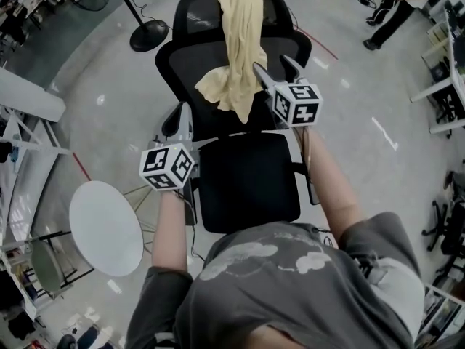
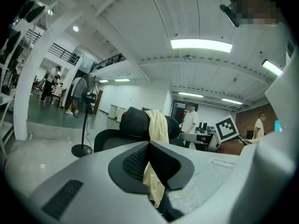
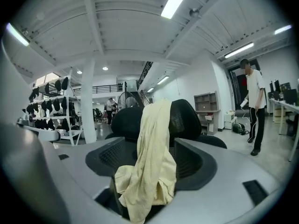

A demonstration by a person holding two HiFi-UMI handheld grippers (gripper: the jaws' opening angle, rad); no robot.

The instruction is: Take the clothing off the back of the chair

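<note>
A pale yellow piece of clothing (image 1: 240,42) hangs over the headrest and back of a black office chair (image 1: 247,180), its lower end bunched above the seat. My right gripper (image 1: 275,67) is open just to the right of the cloth, its left finger at the cloth's edge. In the right gripper view the clothing (image 3: 152,157) hangs close ahead in the gap of the right gripper (image 3: 154,143), and the pads do not press on it. My left gripper (image 1: 182,111) is shut and empty at the chair's left side. In the left gripper view the clothing (image 2: 159,125) shows beyond the left gripper (image 2: 149,146).
A floor fan's round base (image 1: 149,35) stands behind the chair at the left. A round white table (image 1: 105,227) is at my near left, with shelving beyond it. A person (image 1: 389,13) stands at the far right near desks (image 1: 443,86).
</note>
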